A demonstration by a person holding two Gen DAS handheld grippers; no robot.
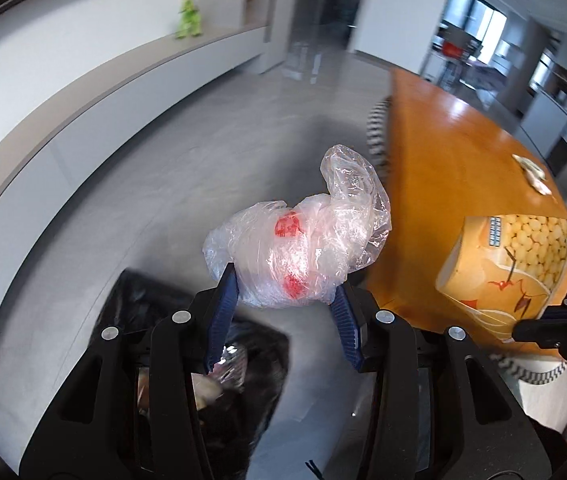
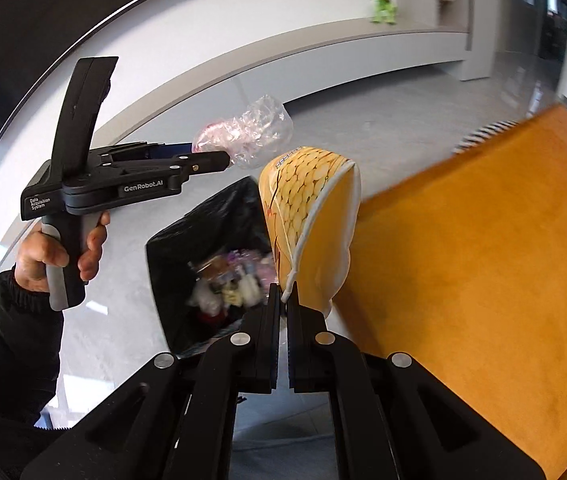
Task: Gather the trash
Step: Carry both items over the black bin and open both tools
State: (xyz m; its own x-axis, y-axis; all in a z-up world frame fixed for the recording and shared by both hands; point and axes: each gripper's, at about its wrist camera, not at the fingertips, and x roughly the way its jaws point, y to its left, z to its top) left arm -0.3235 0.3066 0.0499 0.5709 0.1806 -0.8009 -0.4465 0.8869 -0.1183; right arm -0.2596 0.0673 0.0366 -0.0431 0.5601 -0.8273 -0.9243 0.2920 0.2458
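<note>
right gripper (image 2: 283,300) clamped tight on rim of yellow snack bag (image 2: 311,216) at 12; left gripper (image 1: 283,300) pinching crumpled clear plastic bag (image 1: 303,248) w/ red print; black-lined trash bin (image 2: 203,248) below at 10, orange table (image 2: 483,260) at 3

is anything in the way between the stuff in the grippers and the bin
Nothing visible blocks it. The left gripper holds a crumpled plastic bag and the right gripper pinches a yellow snack bag, both in open air. The black-lined bin below is open-topped, with trash already inside.
</note>
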